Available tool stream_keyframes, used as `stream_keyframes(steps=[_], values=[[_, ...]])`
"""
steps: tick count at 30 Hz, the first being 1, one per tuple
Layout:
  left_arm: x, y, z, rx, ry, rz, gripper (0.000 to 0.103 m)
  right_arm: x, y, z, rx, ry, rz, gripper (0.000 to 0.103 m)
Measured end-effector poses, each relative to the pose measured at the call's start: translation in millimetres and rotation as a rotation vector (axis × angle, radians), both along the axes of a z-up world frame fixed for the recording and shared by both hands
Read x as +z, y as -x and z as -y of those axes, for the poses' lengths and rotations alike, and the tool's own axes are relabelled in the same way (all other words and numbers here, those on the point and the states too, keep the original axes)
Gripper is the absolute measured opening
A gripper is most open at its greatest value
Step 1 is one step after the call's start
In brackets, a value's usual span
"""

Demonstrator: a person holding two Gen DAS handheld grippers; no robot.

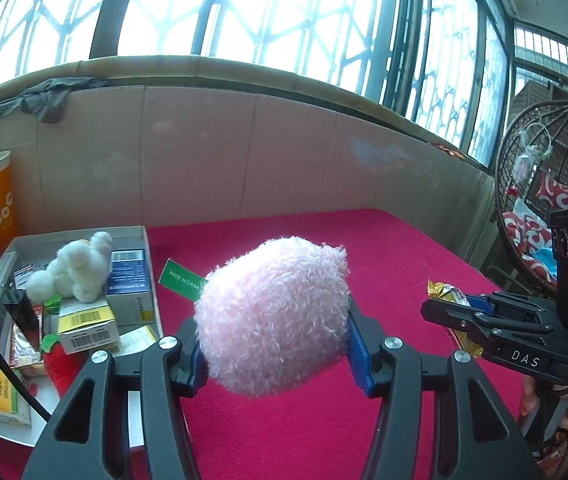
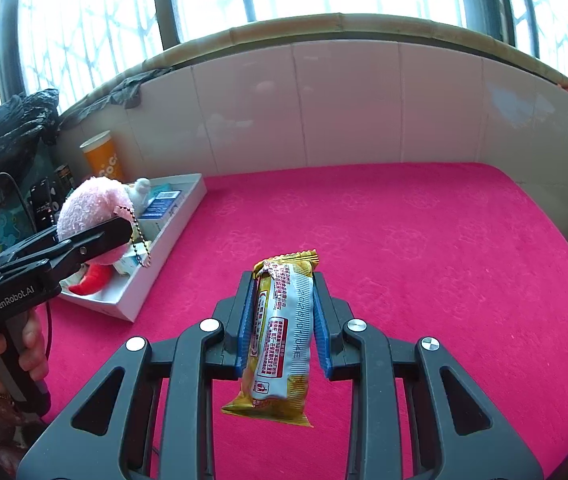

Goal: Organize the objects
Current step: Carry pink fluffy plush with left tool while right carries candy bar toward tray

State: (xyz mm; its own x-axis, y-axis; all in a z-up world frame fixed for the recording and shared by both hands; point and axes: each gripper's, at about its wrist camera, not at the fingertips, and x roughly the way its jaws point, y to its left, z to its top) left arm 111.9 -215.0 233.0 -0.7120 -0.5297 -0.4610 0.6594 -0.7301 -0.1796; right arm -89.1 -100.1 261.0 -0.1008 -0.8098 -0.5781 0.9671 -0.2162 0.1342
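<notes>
Pink plush toy [image 1: 272, 316] between left fingers [image 1: 357, 344]

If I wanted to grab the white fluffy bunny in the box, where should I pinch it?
Probably pinch the white plush toy across its round middle, coming down from above. It lies on top of the other things in the white box, with cartons tight beside it, so the top is the open side. Its soft body should squash between the pads; its small limbs look easier to lose.
</notes>
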Motion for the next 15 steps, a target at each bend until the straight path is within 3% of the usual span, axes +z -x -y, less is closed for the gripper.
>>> stream_keyframes(steps=[15], values=[[2,-62,30,0.148,-0.014,-0.058,0.056,16,-48,44,0.101,0.007,-0.021,0.026]])
